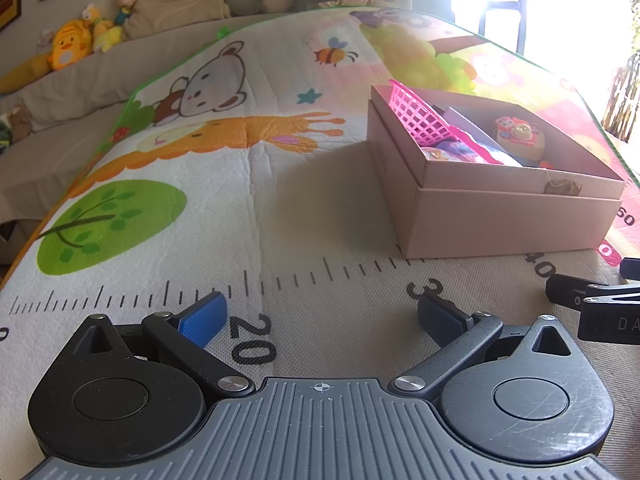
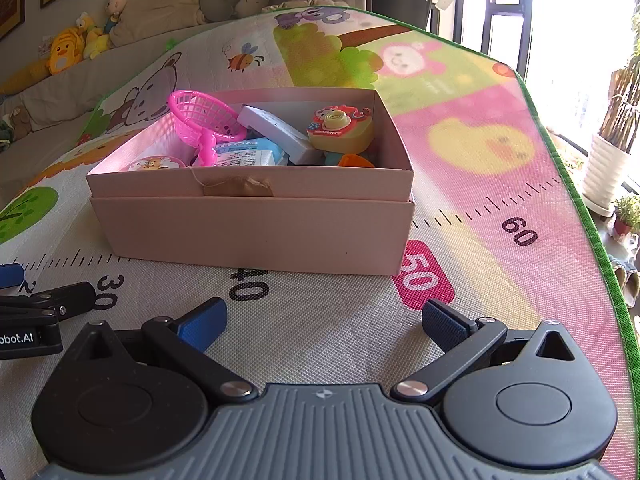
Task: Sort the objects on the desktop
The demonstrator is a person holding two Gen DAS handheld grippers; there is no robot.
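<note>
The left hand-held gripper (image 1: pixel 322 320) hovers low over the play mat (image 1: pixel 280 208) with its blue-padded fingers spread wide and nothing between them. The right hand-held gripper (image 2: pixel 324 326) sits beside it, likewise spread wide and empty; a part of each shows at the edge of the other's view.

The pink cardboard box (image 2: pixel 256 232) stands on the mat ahead of both grippers, well apart from their fingertips. From the right wrist view it lies straight ahead and slightly left; from the left wrist view it lies ahead and to the right. Its long axis runs roughly across the right gripper's line of sight, so a long wall faces that gripper, with a scrap of brown tape (image 2: pixel 240 188) on the upper rim. The box appears to be two nested shells, the inner one standing higher than the outer.

Inside, a pink plastic basket (image 2: pixel 204 118) leans tilted at the left end, its rim rising above the wall. A toy camera (image 2: pixel 340 128) in yellow and red sits toward the right end, lens upward. Between them lie a grey-white flat object (image 2: pixel 276 128), a blue-and-white packet (image 2: pixel 248 154) and a round pink lid (image 2: pixel 154 164) with a cartoon print near the front left corner.

Plush toys (image 1: pixel 76 42) line a sofa behind the mat.
</note>
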